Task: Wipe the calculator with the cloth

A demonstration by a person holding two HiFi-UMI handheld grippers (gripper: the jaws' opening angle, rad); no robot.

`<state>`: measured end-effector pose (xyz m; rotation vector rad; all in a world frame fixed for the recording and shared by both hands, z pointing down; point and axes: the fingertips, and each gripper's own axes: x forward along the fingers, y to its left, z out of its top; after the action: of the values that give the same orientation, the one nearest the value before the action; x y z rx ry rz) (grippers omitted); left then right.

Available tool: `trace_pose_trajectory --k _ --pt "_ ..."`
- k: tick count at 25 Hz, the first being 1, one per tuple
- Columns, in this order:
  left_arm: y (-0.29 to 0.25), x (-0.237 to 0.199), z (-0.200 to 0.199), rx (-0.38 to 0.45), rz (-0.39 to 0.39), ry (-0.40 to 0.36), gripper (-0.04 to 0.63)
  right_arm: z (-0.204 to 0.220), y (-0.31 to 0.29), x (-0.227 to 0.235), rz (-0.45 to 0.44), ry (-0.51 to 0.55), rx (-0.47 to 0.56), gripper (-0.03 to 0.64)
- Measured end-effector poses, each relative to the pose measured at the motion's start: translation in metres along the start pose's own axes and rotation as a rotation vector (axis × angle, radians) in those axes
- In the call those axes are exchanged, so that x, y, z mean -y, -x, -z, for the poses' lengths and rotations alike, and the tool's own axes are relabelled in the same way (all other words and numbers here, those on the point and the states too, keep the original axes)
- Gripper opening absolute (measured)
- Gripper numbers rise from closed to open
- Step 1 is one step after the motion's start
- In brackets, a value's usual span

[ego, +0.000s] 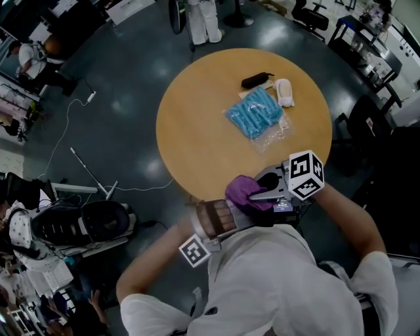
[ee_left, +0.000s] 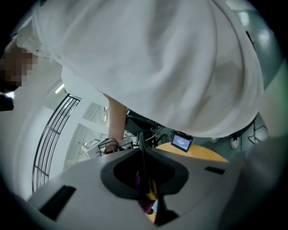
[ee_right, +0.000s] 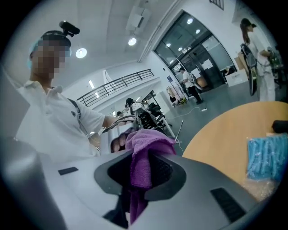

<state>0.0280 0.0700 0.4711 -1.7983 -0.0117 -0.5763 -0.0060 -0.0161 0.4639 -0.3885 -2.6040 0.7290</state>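
Observation:
I hold both grippers close to my chest, just off the near edge of the round table (ego: 197,131). My right gripper (ego: 259,192) (ee_right: 141,173) is shut on a purple cloth (ego: 243,190) (ee_right: 146,148), which bunches above the jaws and hangs down between them. My left gripper (ego: 241,209) (ee_left: 143,179) points at the cloth from the other side. It is shut on a thin dark slab seen edge-on, apparently the calculator (ee_left: 141,155). A bit of the purple cloth (ee_left: 145,204) shows below that slab. In the head view the cloth hides the calculator.
On the far half of the table lie a blue packet (ego: 256,113) (ee_right: 265,155), a black pouch (ego: 257,79) and a white object (ego: 284,92). A person in white (ego: 205,20) stands beyond the table. Chairs, cables and equipment stand around on the dark floor.

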Motion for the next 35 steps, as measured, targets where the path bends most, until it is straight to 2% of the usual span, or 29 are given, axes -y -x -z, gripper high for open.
trace_pose_trajectory --k 4,8,17,22,25,27,29,32,35 --pt "0.003 -0.013 -0.006 -0.003 -0.035 0.01 0.046 0.009 0.0 0.016 0.001 -0.07 0.021 0.075" --pt "0.005 -0.029 -0.009 -0.005 -0.063 0.054 0.054 0.021 -0.005 0.022 -0.023 -0.106 0.02 0.075" --pt "0.004 -0.032 -0.024 0.011 -0.061 0.097 0.054 0.05 -0.01 0.037 -0.021 -0.15 -0.03 0.075" --pt "0.001 -0.028 -0.031 0.017 -0.06 0.127 0.046 0.077 -0.006 0.066 0.065 -0.16 -0.094 0.075" --pt "-0.005 -0.007 -0.022 -0.018 -0.01 0.074 0.045 0.054 0.026 0.087 0.152 -0.146 -0.009 0.075" --pt "-0.009 0.007 -0.012 -0.052 0.024 0.003 0.044 0.019 0.044 0.063 0.118 -0.082 0.057 0.075" --pt "-0.011 0.016 -0.002 -0.079 0.043 -0.049 0.046 -0.008 0.045 0.018 0.025 0.022 0.058 0.075" --pt "-0.012 0.012 0.011 -0.111 0.018 -0.014 0.044 -0.015 0.027 -0.034 -0.083 0.118 0.002 0.075" --pt "-0.008 -0.006 0.019 -0.157 -0.057 0.054 0.044 0.005 0.02 -0.037 -0.052 0.111 -0.028 0.075"
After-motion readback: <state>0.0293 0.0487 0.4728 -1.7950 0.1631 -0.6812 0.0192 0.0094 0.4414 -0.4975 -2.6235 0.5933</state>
